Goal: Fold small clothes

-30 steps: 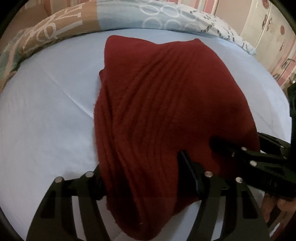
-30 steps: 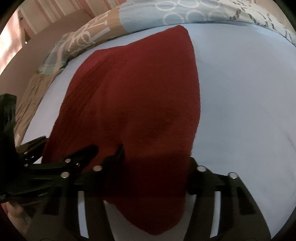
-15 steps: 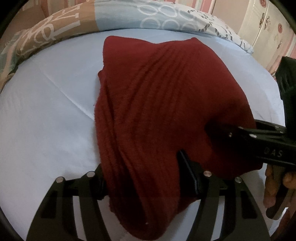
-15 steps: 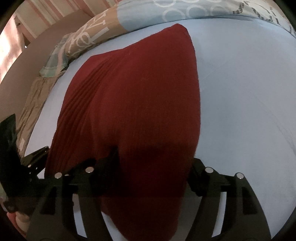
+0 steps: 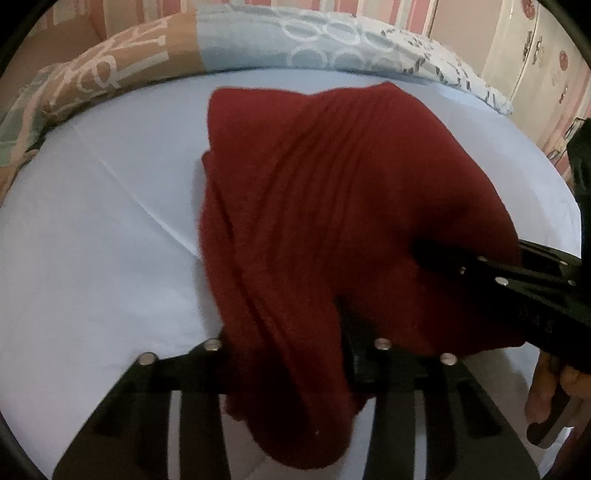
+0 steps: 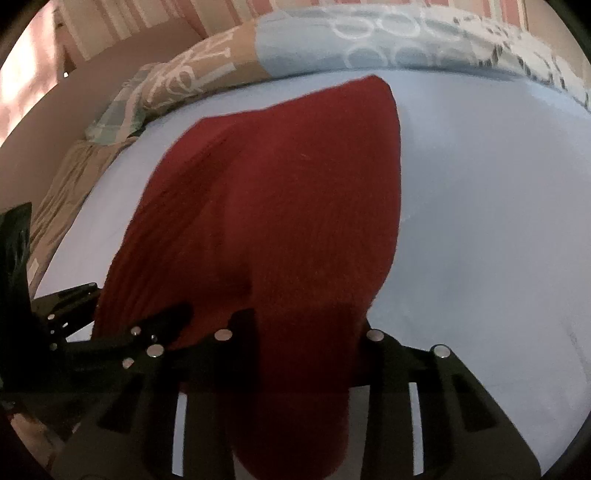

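Over the blue sheet (image 5: 92, 240), seen from the left wrist, the left gripper (image 5: 288, 354) pinches the red knit (image 5: 332, 206)'s near edge, while the right-wrist view shows the right gripper (image 6: 295, 343) clamped beside it, probably to carry a fold.

A home bedroom, pale blue quilted bedspread (image 5: 92, 258) spread wide, patterned tan-and-blue rolled duvet (image 5: 240, 48) along the far edge, pink striped wall (image 6: 110, 33) behind, cream decorated wardrobe doors (image 5: 535, 55) far right
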The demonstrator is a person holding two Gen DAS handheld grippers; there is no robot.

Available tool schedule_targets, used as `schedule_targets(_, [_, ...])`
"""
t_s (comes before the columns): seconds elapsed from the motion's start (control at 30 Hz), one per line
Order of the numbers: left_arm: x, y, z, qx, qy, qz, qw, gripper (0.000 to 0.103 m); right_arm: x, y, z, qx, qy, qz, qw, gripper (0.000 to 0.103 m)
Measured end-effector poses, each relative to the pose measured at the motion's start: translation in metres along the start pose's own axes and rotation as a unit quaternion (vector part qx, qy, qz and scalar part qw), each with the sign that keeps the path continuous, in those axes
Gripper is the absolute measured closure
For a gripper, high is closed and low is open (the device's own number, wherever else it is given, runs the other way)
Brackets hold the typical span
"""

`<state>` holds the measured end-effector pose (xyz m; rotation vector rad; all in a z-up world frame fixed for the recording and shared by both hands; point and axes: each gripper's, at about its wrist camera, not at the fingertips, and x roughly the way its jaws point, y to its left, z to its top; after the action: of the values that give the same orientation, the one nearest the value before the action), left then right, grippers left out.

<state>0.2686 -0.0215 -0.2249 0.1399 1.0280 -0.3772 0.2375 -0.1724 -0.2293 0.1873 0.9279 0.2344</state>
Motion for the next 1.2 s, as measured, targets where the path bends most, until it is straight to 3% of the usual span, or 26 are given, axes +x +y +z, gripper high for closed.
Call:
schedule_targets(0.37, [-0.053, -0.019, 0.003, 0.002, -0.042, -0.001, 0.9991, 0.072, -0.06, 0.019, 0.002, -0.056, -0.056, -0.008, 0.997, 0.076])
schedule_targets(0.67, [-0.099, -0.108, -0.009, 0.029, -0.067, -0.022, 0.9971, 0.072, -0.147, -0.023, -0.035, -0.056, -0.091, -0.034, 0.994, 0.076])
schedule_targets(0.83, [-0.088, -0.172, -0.032, 0.038, -0.061, -0.038, 0.9967, 0.072, -0.172, -0.074, -0.076, -0.043, -0.074, -0.06, 0.994, 0.076])
schedule_targets(1.0, [-0.041, -0.222, -0.061, 0.059, -0.03, -0.027, 0.9974, 0.072, -0.147, -0.123, -0.115, -0.019, -0.022, -0.067, 0.997, 0.075])
schedule_targets(1.1, [-0.027, -0.23, -0.072, 0.065, -0.024, -0.018, 0.9974, 0.064, -0.135, -0.136, -0.13, -0.007, -0.011, -0.057, 0.998, 0.071])
schedule_targets(1.2, [-0.028, -0.228, -0.073, 0.065, -0.027, -0.012, 0.9974, 0.042, -0.137, -0.137, -0.133, 0.0, -0.009, -0.048, 0.999, 0.064])
